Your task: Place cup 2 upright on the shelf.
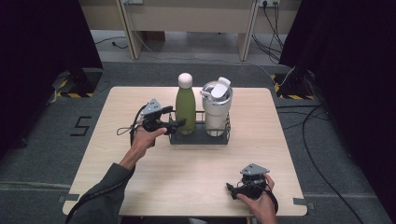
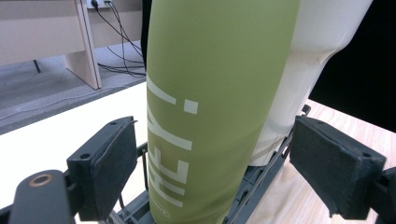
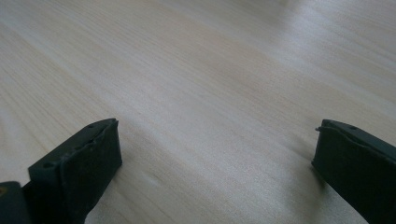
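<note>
We have the left gripper [image 1: 180, 123] at the green bottle [image 1: 185, 108], its jaws spread to either side of the bottle's lower body; in the left gripper view the left pad [image 2: 114, 161] sits at the bottle [image 2: 212, 107] and the right pad [image 2: 334, 161] stands just off it, so we judge the grasp is not yet closed. The bottle stands upright in the left bay of the dark wire rack [image 1: 200, 138], just beside the white tumbler [image 1: 217, 108] in the right bay, near the far middle of the table [image 1: 140, 186]. Our right gripper [image 1: 232, 187] rests by the near right corner, jaws spread with nothing between them over bare wood [image 3: 210, 84]. By our reading, the reach is done; the squeeze and the lift out remain. Room is tight on the tumbler side and at the rack's rails, while above the bottle, and across the table's near half, the way is open.
</note>
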`<action>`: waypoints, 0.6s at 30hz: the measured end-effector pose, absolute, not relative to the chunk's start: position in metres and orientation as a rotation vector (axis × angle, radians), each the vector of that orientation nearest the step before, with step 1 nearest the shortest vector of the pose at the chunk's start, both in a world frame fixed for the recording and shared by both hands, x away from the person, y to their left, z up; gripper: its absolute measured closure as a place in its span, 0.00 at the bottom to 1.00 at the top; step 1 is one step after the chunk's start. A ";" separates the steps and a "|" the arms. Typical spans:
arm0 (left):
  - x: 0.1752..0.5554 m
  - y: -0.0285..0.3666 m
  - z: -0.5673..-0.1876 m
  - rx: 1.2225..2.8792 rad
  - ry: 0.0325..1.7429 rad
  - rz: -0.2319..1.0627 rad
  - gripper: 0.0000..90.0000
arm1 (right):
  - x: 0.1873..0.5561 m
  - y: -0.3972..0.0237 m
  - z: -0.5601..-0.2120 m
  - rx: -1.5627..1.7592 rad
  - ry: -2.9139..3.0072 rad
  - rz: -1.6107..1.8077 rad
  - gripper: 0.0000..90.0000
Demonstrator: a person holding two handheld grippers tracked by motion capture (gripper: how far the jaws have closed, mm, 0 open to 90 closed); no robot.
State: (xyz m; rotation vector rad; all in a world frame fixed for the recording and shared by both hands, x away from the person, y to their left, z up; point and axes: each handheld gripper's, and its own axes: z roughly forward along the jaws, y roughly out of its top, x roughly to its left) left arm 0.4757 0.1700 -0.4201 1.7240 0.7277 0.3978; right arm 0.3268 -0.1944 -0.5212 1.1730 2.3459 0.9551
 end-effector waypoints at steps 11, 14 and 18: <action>0.464 0.179 -0.423 1.720 0.735 0.382 0.16 | 0.327 -0.194 -0.521 1.173 2.346 0.955 0.01; 0.461 0.182 -0.423 1.719 0.739 0.379 0.16 | 0.327 -0.194 -0.521 1.174 2.346 0.955 0.01; 0.455 0.186 -0.425 1.717 0.742 0.371 0.16 | 0.327 -0.194 -0.521 1.174 2.346 0.955 0.01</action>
